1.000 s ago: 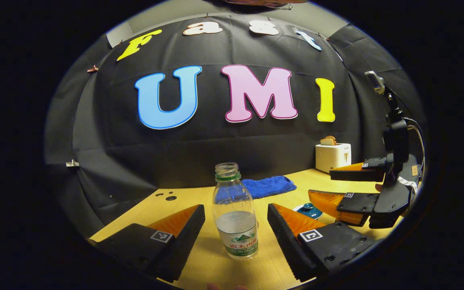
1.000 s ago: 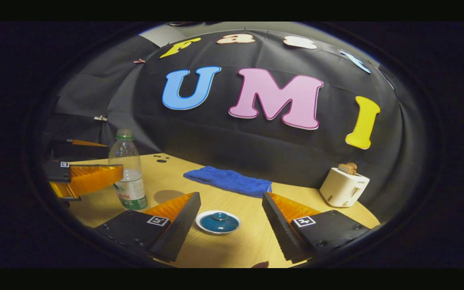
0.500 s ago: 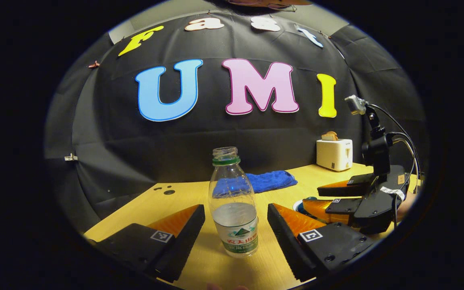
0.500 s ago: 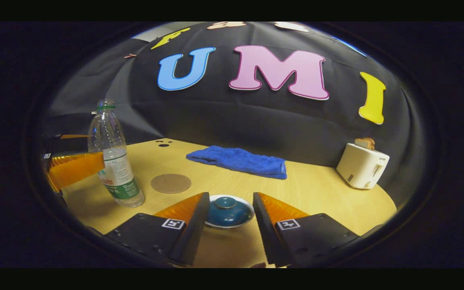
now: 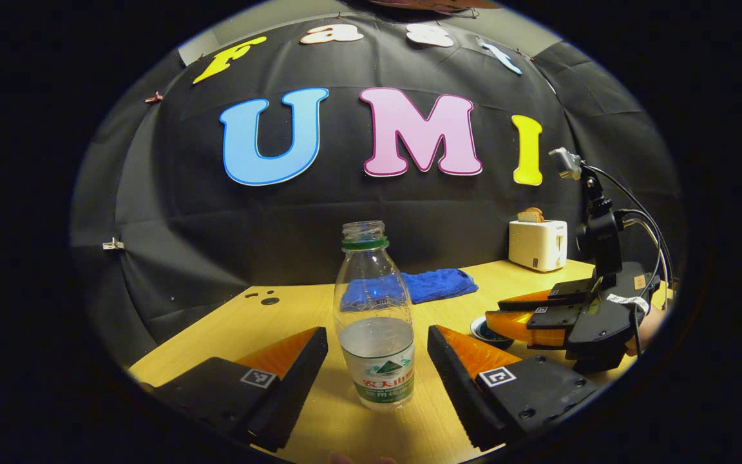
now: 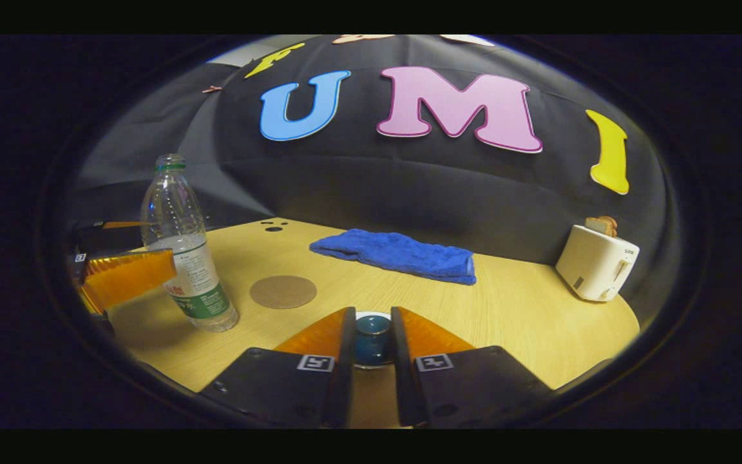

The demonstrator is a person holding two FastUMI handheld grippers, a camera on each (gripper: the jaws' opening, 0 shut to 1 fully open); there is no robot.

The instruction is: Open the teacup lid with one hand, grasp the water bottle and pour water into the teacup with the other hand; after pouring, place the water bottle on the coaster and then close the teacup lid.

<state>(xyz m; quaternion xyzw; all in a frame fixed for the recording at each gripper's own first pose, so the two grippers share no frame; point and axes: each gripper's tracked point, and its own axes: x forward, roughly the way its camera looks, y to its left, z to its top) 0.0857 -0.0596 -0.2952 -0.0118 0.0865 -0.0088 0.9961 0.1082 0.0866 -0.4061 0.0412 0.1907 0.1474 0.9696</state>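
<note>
The wooden surface [image 6: 525, 316] holds a water bottle [image 6: 185, 258] standing up near a round coaster [image 6: 283, 291]. A blue towel [image 6: 403, 255] lies at the back. A white toaster [image 6: 596, 263] and the teacup lid [image 6: 371, 335] sit there too.

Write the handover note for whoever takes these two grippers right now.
Right gripper: shut on the teacup lid by its knob; lid not yet lifted.
Left gripper: open, fingers either side of the water bottle, not touching it.
Bottle stands upright, uncapped, part full, on the table. Coaster is bare, just beside the bottle.
Done: lid gripped.
Left: lift lid, grasp bottle, pour, set bottle on coaster, close lid.
</note>
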